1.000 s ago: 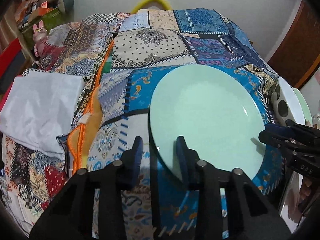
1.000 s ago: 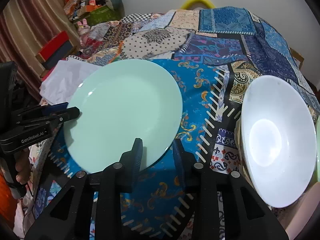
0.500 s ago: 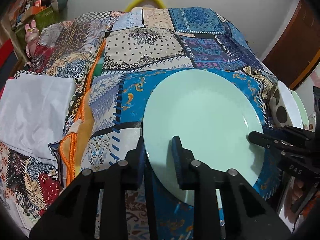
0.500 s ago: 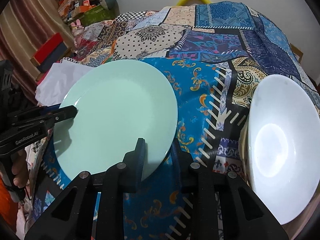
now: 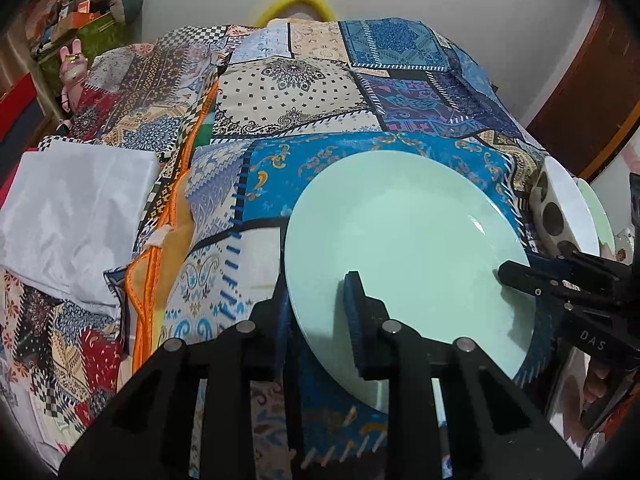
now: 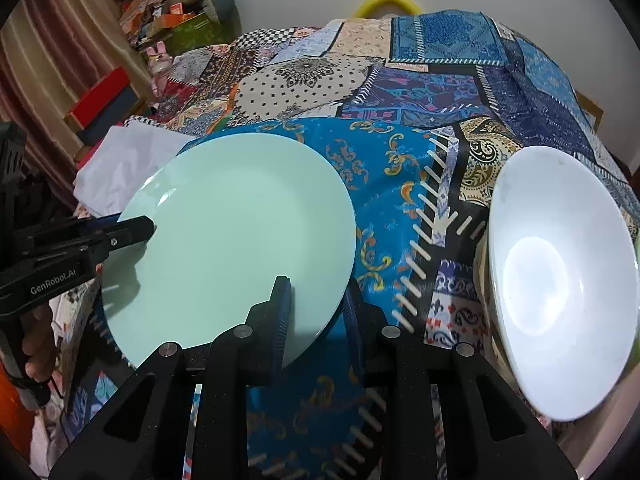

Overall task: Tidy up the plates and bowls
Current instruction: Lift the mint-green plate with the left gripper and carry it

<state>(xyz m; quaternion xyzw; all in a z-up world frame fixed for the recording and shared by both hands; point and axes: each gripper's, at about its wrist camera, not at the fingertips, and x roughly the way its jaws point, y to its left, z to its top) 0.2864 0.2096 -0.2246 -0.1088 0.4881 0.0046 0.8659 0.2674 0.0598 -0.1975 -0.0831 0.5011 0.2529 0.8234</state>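
A pale green plate (image 5: 404,240) is held over the patchwork cloth, and also shows in the right wrist view (image 6: 236,240). My left gripper (image 5: 318,304) is shut on the plate's left rim, one finger above and one below. My right gripper (image 6: 316,308) is shut on its right rim; it shows from the side in the left wrist view (image 5: 520,276). A white bowl (image 6: 560,288) sits to the right, seen edge-on with dark spots outside (image 5: 560,212). Another green plate (image 5: 600,216) is behind the bowl.
A patchwork cloth (image 5: 296,92) covers the table. A white folded cloth (image 5: 68,216) lies at the left. Boxes and a pink toy rabbit (image 5: 72,68) stand at the far left. A yellow ring (image 6: 386,0) is behind the table. A brown door (image 5: 580,112) is at the right.
Both grippers have closed further in on the green plate's opposite rims, and the plate looks slightly lifted and tilted. The white bowl has not moved.
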